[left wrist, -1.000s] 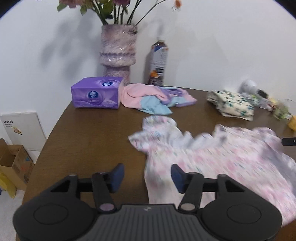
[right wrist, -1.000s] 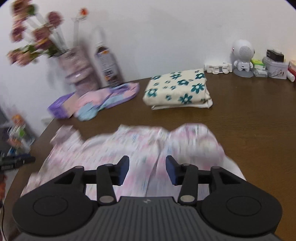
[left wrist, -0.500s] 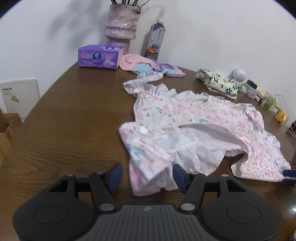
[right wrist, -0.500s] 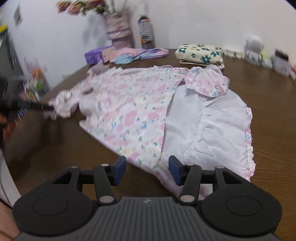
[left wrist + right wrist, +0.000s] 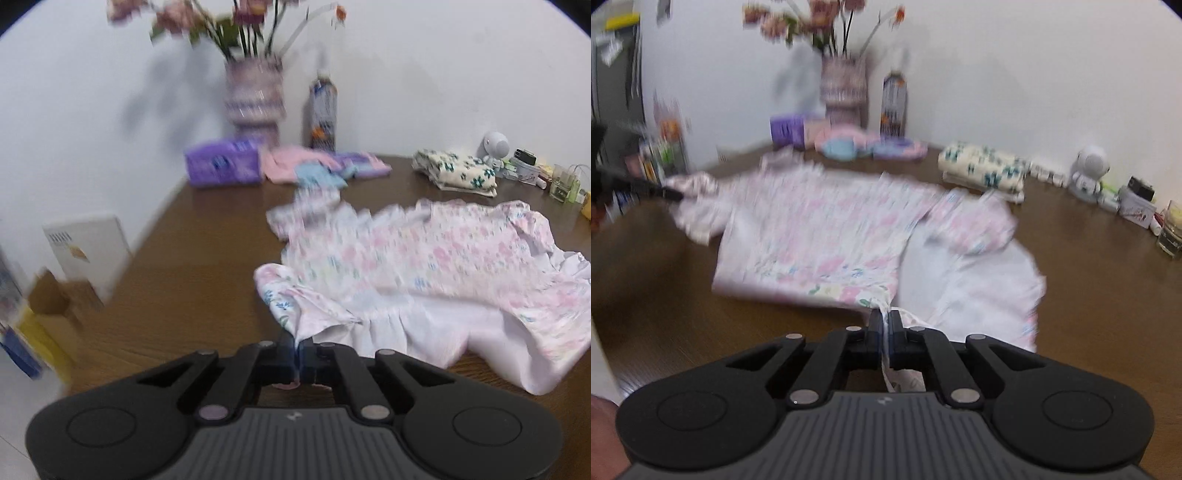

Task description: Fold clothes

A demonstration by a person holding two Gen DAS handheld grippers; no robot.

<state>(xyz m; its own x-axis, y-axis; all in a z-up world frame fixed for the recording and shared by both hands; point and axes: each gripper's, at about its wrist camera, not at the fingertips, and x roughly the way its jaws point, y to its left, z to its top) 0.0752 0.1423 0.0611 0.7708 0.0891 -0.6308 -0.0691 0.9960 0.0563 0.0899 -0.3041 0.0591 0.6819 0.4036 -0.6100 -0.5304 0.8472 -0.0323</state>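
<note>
Both jaws, apart half second ago, now clenched on floral dress [image 5: 424, 266]: left gripper [image 5: 298, 350] pinches sleeve edge, right gripper [image 5: 885, 328] pinches hem. Thin, crumpled cotton spread on brown wooden counter [image 5: 192, 280].

No text legible — all blurred.

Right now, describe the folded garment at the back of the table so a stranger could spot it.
Start at the brown wooden table and look to its far edge by the white wall. There, left of the small white robot figure, lies the folded cream cloth. Its dark teal flowers set it apart from the pink floral dress.
</note>
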